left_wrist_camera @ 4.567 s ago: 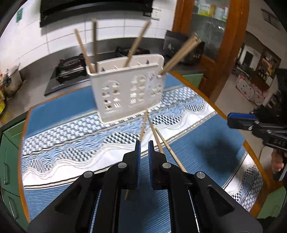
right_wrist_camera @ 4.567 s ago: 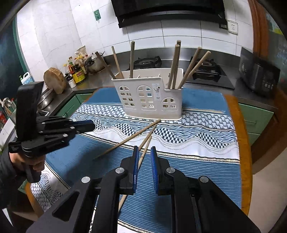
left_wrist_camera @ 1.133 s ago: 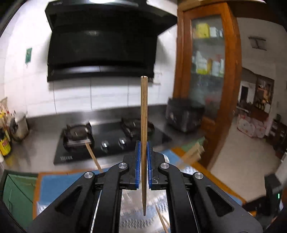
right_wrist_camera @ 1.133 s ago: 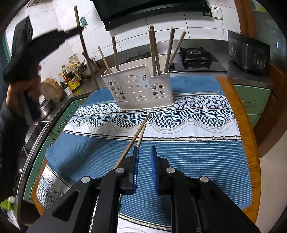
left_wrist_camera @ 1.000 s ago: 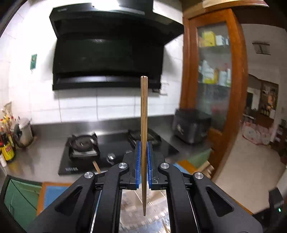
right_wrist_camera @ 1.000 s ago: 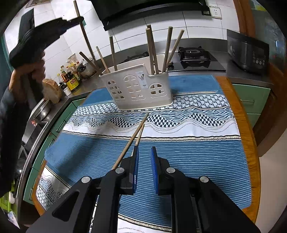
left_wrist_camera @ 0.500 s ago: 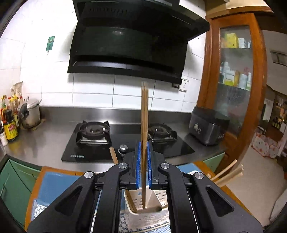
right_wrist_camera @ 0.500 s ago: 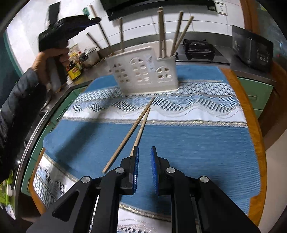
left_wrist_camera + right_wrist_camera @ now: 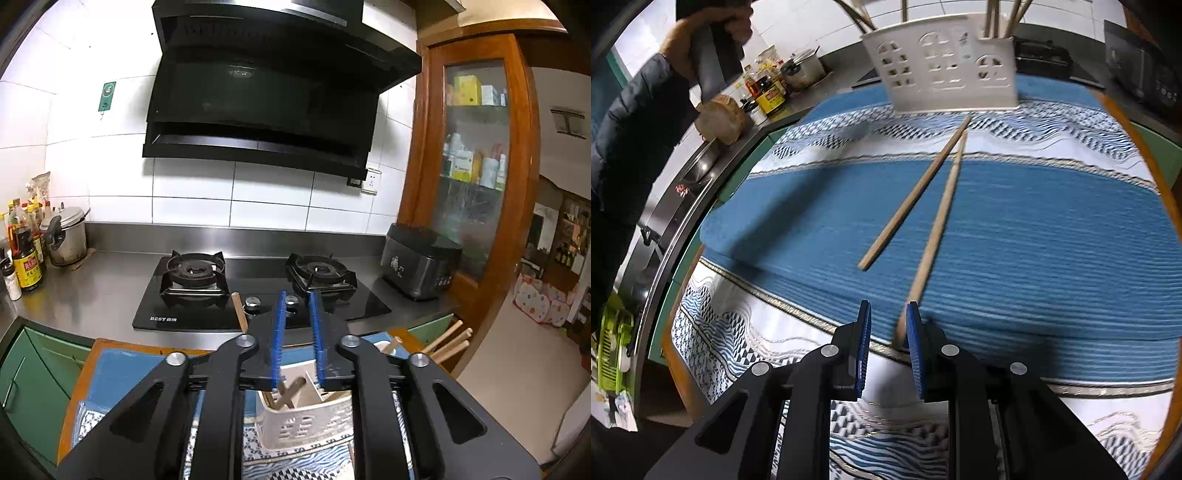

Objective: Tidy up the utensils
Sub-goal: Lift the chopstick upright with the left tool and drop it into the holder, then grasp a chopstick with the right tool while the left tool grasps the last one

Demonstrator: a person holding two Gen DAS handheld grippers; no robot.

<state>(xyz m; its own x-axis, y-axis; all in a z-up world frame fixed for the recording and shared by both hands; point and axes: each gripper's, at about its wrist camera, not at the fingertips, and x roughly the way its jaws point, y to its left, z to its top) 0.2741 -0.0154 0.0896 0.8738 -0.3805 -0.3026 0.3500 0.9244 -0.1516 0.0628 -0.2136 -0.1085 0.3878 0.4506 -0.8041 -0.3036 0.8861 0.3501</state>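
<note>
Chopsticks (image 9: 911,198): two lie on the cloth, crossing near 12 o'clock
My right claw (image 9: 887,345): opening, empty, one chopstick's end beside its right pad
My left claw (image 9: 296,338): opening, empty, above the holder (image 9: 306,417)

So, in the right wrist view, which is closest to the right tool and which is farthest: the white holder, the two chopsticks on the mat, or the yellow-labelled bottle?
From the right tool, whose jaws are opening:
1. The chopsticks, lying on the blue mat just ahead; one's near end sits beside the right pad.
2. The white holder, standing at the mat's far edge.
3. The yellow-labelled bottle, back on the counter, far left.
</note>
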